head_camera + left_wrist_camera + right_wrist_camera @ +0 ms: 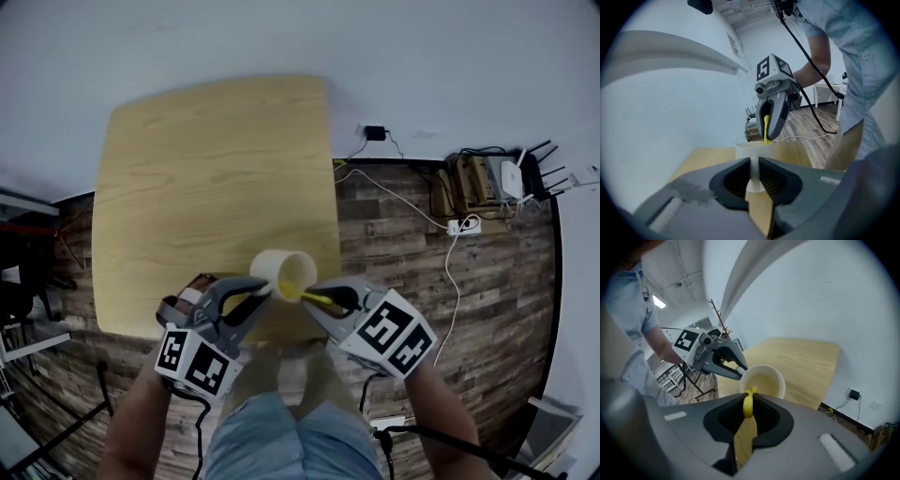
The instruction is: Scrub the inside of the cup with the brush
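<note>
A white cup (pixel 281 270) is held on its side over the front edge of the wooden table (pixel 206 178), its mouth toward my right. My left gripper (pixel 255 291) is shut on the cup's handle (pixel 753 177), with the cup's rim (pixel 751 149) just beyond the jaws. My right gripper (pixel 321 299) is shut on a yellow brush (pixel 309 297) whose far end reaches into the cup's mouth. In the right gripper view the brush handle (pixel 748 405) sits between the jaws and points into the cup (pixel 763 380). The brush head is hidden inside.
The person's legs (pixel 281 422) are below the grippers. On the wood floor at right lie a white cable (pixel 450 272), a power strip (pixel 464 225) and a router (pixel 514 176). A black stand (pixel 450 445) is at the lower right. A white wall (pixel 281 37) runs behind the table.
</note>
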Motion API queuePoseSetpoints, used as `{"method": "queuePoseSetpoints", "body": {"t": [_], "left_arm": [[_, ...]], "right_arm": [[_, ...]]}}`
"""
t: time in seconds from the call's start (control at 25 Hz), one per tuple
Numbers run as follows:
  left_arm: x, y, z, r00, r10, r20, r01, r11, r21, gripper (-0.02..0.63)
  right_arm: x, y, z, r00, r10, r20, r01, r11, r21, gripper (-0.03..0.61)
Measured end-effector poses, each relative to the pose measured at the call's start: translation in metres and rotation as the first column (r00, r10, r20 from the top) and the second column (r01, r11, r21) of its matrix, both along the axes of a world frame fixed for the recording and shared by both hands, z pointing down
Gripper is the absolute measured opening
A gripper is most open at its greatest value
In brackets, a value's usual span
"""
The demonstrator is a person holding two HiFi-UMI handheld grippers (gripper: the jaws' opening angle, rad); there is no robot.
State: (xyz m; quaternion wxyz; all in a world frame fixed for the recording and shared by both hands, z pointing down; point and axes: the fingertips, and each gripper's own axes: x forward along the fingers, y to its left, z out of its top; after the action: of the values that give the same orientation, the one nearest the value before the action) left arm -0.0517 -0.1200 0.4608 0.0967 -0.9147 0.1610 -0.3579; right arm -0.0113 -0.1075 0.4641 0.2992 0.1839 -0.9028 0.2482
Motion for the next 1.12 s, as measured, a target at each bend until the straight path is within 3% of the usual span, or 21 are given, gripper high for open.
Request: {"method": "queuePoseSetpoints", "body": {"t": [0.32,0.68,0.88,1.12], "left_arm": [[0.006,0.008,0.000,0.999,0.053,0.003,-0.053,0.999,-0.014,0.075],[0.007,0.007,-0.002,0.998,0.066,0.020,-0.066,0.998,0.005,0.075],[0.006,0.004,-0.003,0.999,0.034,-0.004,-0.034,0.999,0.000,0.075],[0.001,-0.003,-0.002,1.000,-0.010,-0.020,0.010,1.000,-0.009,0.075]], "right_arm": [[0.002,-0.016,-0.032,0.992,0.084,0.092,-0.087,0.996,0.034,0.040],[0.025,-0.034,-0.036,0.985,0.168,0.042,-0.172,0.974,0.150,0.040],[0.032,-0.034,-0.028,0.984,0.176,0.012,-0.176,0.973,0.152,0.040],[0.035,-0.016,-0.005,0.986,0.168,-0.014,-0.167,0.984,0.066,0.040]]}}
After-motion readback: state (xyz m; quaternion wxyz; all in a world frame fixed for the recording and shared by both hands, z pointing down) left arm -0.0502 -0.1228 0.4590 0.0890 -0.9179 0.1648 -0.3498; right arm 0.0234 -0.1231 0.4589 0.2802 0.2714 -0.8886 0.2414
